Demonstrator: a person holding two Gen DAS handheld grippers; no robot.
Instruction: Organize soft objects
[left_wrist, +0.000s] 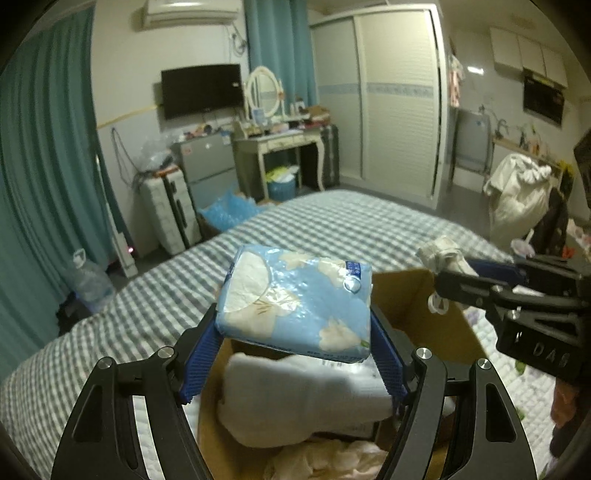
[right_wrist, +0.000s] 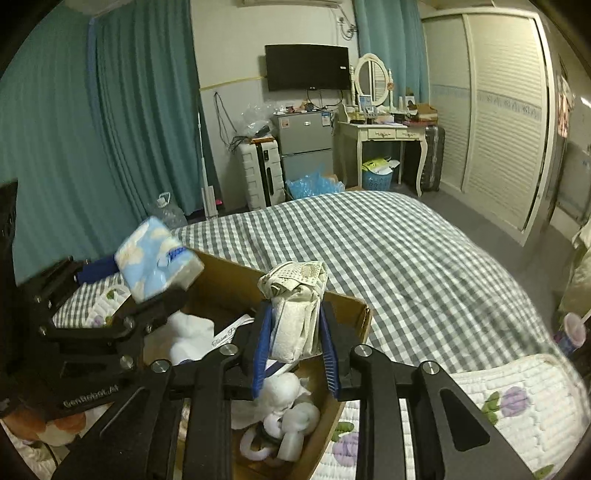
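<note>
The left gripper (left_wrist: 295, 354) is pinching a blue tissue pack (left_wrist: 295, 299) between widely spread fingers, above the cardboard box (left_wrist: 406, 295) on the bed (left_wrist: 332, 225). The right gripper (right_wrist: 295, 354) is clamping a rolled cream cloth (right_wrist: 295, 306) over the box's far edge.

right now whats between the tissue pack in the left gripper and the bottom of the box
In the left wrist view, a white soft cloth lies in the cardboard box directly beneath the tissue pack held by the left gripper; only air separates pack and cloth.

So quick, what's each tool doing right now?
Left tool: closed on the blue tissue pack.
Right tool: closed on the folded beige cloth.
</note>
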